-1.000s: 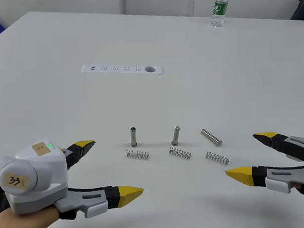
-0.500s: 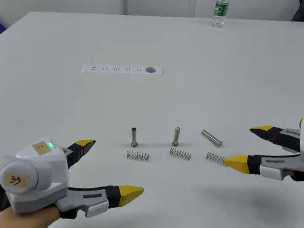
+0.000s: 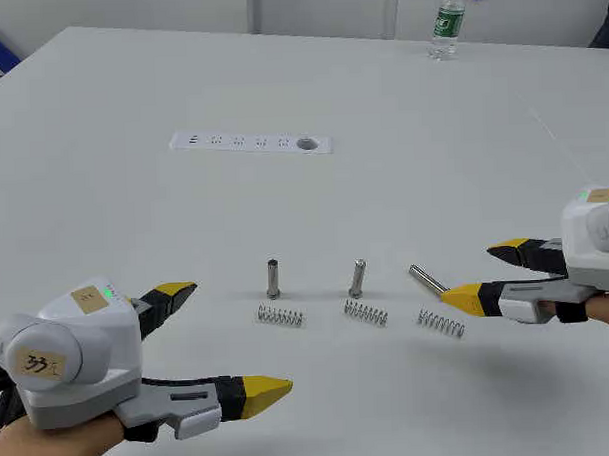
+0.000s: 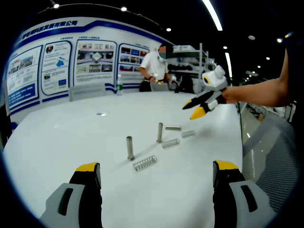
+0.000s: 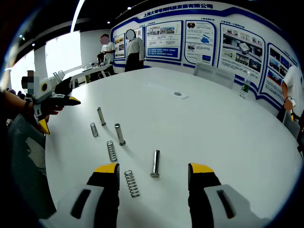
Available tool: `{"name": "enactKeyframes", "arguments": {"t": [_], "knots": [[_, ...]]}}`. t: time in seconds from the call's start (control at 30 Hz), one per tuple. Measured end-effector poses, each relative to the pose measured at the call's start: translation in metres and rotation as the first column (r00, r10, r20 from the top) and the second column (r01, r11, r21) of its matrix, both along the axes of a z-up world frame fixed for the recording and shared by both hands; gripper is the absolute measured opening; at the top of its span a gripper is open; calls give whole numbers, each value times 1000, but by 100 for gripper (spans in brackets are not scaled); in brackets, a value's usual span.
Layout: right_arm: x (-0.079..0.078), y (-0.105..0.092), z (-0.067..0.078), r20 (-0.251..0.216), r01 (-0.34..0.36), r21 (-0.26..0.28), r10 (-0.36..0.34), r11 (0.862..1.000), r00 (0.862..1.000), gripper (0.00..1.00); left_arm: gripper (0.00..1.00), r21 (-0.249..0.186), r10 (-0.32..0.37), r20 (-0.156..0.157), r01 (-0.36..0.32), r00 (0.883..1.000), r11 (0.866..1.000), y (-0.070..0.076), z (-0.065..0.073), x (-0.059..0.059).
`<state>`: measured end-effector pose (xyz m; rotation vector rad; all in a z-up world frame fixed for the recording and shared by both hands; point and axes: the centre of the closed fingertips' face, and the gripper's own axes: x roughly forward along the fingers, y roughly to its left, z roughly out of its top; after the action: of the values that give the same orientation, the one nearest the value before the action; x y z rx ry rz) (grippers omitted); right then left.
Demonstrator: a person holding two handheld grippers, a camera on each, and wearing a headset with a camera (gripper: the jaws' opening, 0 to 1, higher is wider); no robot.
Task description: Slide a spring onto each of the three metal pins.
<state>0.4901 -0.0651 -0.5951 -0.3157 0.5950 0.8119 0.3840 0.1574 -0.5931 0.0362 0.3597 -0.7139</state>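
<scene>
Risks, L to R: left gripper (image 3: pixel 233 339) sits low at near-left, jaws spread wide w/ nothing in them, well apart from the parts. No trouble from it unless it swings in and clips the left pin (image 3: pixel 273 277), which stands upright on a narrow base and looks easy to topple. Same for the middle pin (image 3: pixel 357 278), also upright. Left spring (image 3: pixel 281 316) and middle spring (image 3: pixel 366 313) lie flat just in front of their pins; round coils prob. roll or squirt out if pinched off-centre. Right pin (image 3: pixel 426 281) lies on its side, right spring (image 3: pixel 441 323) just beside it. Right gripper (image 3: pixel 473 272) is near both, wide open and empty, so a sloppy close could nudge one away or catch both. Materials: grippers grey plastic w/ black jaws, yellow tips; pins shiny metal cylinders; springs thin wire, open coils; table (image 3: pixel 130 94) smooth matte white, prob. low grip.
</scene>
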Motion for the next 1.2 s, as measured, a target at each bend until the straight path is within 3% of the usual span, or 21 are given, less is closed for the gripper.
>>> {"name": "enactKeyframes", "arguments": {"t": [0.23,0.37,0.6,0.73,1.03,1.2], "knots": [[14,10,-6,-26,-2,-44,0,999,1000,47,100,2,2,-3,-2,1000,1000,0,-1,-1],[21,14,-15,-44,-9,-110,5,994,999,40,100,2,3,-3,-3,1000,1000,1,-1,-1],[28,26,-25,-74,-22,-152,11,988,997,31,100,2,8,-5,-8,1000,1000,2,-2,-1],[32,22,-42,-129,-10,-245,-22,969,991,28,100,1,7,-7,-7,1000,1000,1,-2,-1],[38,32,-49,-138,-40,-262,4,964,990,22,100,0,6,-8,-6,1000,1000,0,-2,-1],[39,34,-57,-172,-57,-281,9,958,985,19,100,0,5,-10,-5,1000,1000,0,-2,-2]]}}
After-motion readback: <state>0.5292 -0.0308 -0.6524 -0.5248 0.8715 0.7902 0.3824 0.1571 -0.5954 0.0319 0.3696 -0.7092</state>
